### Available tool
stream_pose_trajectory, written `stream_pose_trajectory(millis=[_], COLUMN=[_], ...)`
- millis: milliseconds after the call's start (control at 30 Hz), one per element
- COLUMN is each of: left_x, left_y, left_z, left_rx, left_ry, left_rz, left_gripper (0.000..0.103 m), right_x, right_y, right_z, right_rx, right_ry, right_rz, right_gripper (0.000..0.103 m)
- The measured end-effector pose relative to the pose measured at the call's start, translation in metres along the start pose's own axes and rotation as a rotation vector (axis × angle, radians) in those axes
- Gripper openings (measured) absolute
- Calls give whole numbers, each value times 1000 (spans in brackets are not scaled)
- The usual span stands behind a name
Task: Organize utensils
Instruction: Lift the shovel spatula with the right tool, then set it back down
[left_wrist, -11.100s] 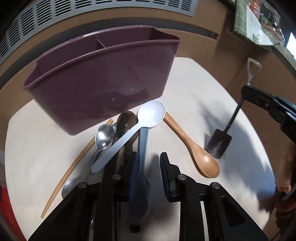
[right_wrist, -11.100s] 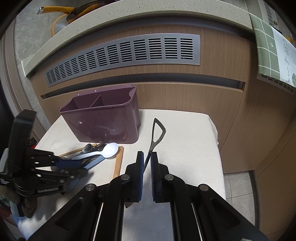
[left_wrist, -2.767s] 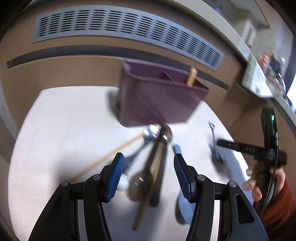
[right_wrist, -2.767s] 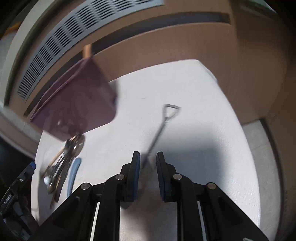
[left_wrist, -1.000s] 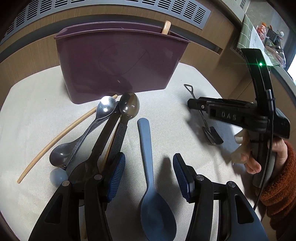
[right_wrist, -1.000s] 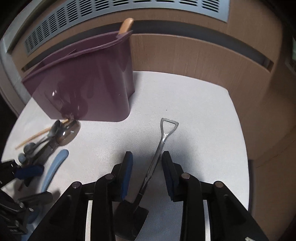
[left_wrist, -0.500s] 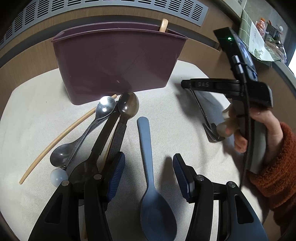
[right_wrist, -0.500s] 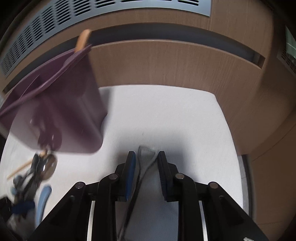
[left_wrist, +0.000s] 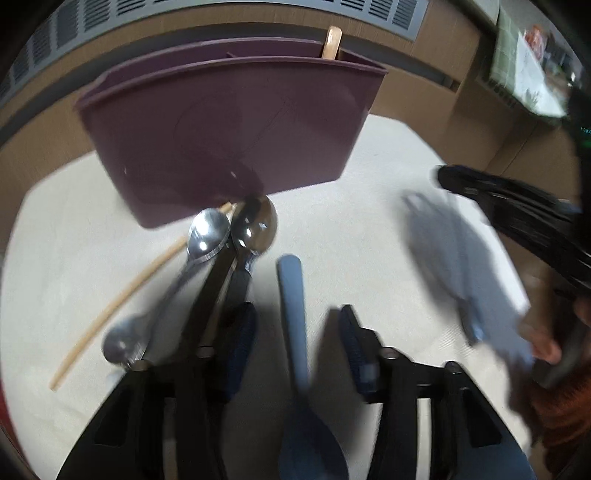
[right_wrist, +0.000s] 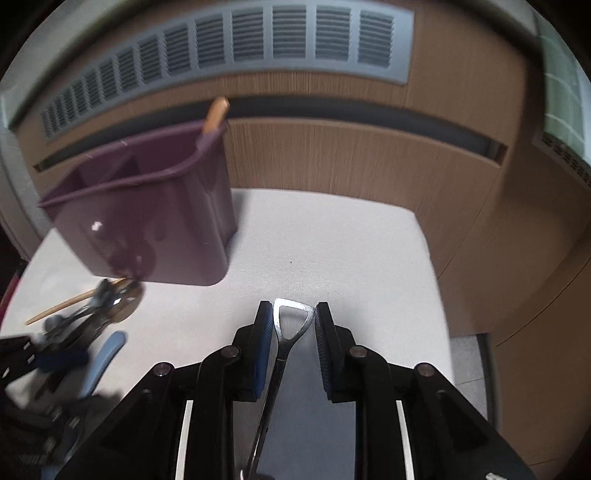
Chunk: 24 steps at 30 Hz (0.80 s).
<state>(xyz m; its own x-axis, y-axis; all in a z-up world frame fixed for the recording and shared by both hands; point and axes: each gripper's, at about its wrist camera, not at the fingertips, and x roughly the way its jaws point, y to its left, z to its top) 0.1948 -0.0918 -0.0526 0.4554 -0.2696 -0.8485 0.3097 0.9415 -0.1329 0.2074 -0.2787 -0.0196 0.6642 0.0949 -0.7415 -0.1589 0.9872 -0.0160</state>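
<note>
**A:** Where did the utensils lie, and how did the grippers stand?

**B:** The small shovel-shaped metal spoon with the open triangular handle (right_wrist: 291, 325) lay flat on the cream table top (right_wrist: 332, 251), its handle between the fingers of the right gripper (right_wrist: 291, 332). Those jaws stood apart; whether the pads touched the metal I could not tell. The pale blue plastic spoon (left_wrist: 295, 332) lay between the fingers of the left gripper (left_wrist: 295, 343), also apart and clamped on nothing. Just beside it sat a heap of metal spoons (left_wrist: 236, 229) and a thin wooden stick (left_wrist: 122, 310), against the foot of the dark purple plastic utensil caddy (left_wrist: 229, 133). One wooden handle (left_wrist: 331, 42) already stood in the caddy's far right compartment.

**A:** What looked risky?

**B:** The shovel spoon's handle was thin and flat on the table, so a closing grip might have skidded over it or pinched only the open loop, letting the spoon swing. On the left, the inner finger (left_wrist: 240, 339) sat close to the heap, and I judged it could drag those spoons along. The left view was blurred, so finer contact was uncertain.
</note>
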Motion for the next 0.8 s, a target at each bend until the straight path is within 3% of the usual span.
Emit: stream_pose_trajectory(millis=[100, 167, 433, 467, 800], left_x=[3, 1, -21, -25, -52], left_y=[0, 3, 7, 7, 8], left_z=[5, 6, 0, -1, -16], left_rx=[-3, -18, -12, -14, -24], left_ry=[-3, 1, -57, -66, -124], left_rz=[30, 14, 4, -1, -34], left_gripper=[18, 13, 13, 13, 13], right_x=[-11, -24, -47, -48, -54], right_y=[4, 5, 14, 13, 20], right_z=[-1, -3, -2, -3, -16], right_rx=[-25, -37, -64, -64, -67], right_ry=[-29, -51, -106, -102, -55], right_rz=[8, 13, 16, 19, 72], right_gripper=[20, 20, 18, 0, 1])
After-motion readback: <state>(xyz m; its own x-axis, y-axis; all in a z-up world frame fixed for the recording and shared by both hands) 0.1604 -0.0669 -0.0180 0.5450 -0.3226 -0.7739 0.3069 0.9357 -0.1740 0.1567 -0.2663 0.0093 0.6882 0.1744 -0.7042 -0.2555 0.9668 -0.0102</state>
